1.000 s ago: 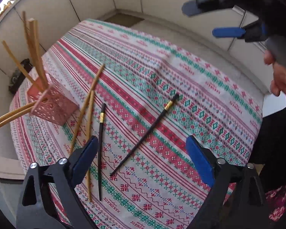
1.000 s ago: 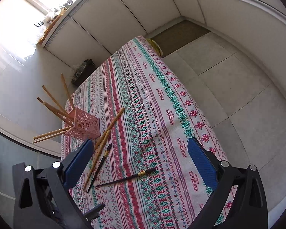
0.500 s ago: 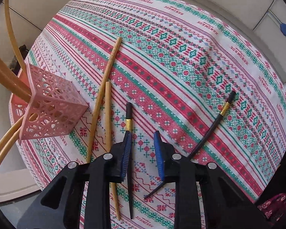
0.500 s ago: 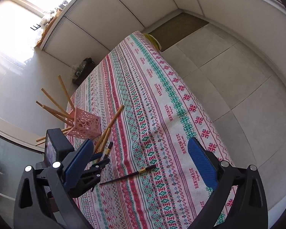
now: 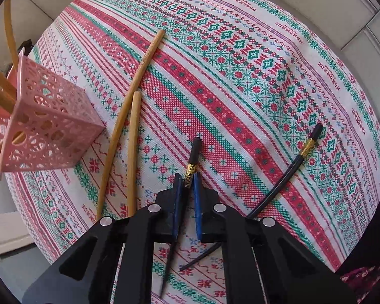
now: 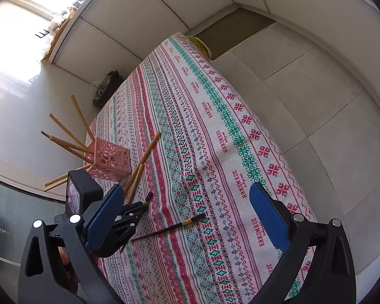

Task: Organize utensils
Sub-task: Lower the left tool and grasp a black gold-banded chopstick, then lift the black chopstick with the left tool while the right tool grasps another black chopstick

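My left gripper point(image 5: 187, 179) is shut on a black chopstick point(image 5: 193, 155) with a gold band, low on the patterned tablecloth point(image 5: 240, 76). A second black chopstick point(image 5: 288, 177) lies to its right. Two bamboo chopsticks point(image 5: 129, 116) lie to its left, beside a pink perforated holder point(image 5: 48, 126) with several bamboo chopsticks in it. My right gripper point(image 6: 185, 217) is open and empty, held high above the table. In the right wrist view I see the left gripper point(image 6: 136, 209), the holder point(image 6: 111, 159) and the second black chopstick point(image 6: 179, 225).
The table's right edge point(image 6: 278, 157) drops to a tiled floor point(image 6: 316, 88). White cabinet walls stand behind. A dark object point(image 6: 106, 86) sits on the floor past the far left corner.
My left gripper came down from above the table and closed from wide open onto the left black chopstick. The right gripper barely moved and stayed open.
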### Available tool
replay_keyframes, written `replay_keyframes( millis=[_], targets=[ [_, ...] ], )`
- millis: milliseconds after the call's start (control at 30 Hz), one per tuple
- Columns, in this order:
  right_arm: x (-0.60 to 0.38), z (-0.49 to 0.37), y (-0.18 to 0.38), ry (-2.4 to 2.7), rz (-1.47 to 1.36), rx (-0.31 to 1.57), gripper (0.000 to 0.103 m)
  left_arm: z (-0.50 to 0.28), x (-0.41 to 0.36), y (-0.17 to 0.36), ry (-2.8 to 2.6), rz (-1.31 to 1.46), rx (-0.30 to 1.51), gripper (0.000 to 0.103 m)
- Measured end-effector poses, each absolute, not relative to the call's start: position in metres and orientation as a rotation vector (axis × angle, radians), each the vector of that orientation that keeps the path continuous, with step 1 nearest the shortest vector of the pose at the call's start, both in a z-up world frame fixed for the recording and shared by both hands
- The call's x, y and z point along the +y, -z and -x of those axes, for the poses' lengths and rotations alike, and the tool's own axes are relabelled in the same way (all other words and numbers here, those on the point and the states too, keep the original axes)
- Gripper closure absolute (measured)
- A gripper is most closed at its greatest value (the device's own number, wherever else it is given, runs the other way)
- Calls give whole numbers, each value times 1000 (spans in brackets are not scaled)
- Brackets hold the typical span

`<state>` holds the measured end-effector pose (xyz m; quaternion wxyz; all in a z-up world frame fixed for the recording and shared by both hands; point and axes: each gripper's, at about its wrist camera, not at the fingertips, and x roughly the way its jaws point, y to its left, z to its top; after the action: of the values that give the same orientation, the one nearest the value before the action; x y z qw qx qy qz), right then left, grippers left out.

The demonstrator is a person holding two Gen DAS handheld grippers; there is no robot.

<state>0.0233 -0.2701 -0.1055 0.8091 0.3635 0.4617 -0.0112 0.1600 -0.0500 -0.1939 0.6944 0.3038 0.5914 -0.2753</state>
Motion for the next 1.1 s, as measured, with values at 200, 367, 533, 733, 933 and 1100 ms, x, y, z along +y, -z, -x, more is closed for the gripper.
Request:
replay_keyframes(
  millis=[200,367,533,733,933,1100],
  targets=[
    [-257,-29,128,3,-758,1112,7,-143,-35,191,596,-493,1318,97],
    [-232,-37,157,-20,-736,1237,14,-117,-21,191,644,-273,1350,97],
    [-208,-45,175,6,-658,1301,27,-92,-8,181,678,-109,1334,97],
    [-183,-64,185,52,-550,1346,45,-100,42,131,640,9,1178,97],
    [-159,-80,184,175,-399,1332,69,-80,65,89,639,42,1054,97],
    [-144,-81,186,140,-396,1323,91,-60,74,75,631,62,997,97]
  ],
)
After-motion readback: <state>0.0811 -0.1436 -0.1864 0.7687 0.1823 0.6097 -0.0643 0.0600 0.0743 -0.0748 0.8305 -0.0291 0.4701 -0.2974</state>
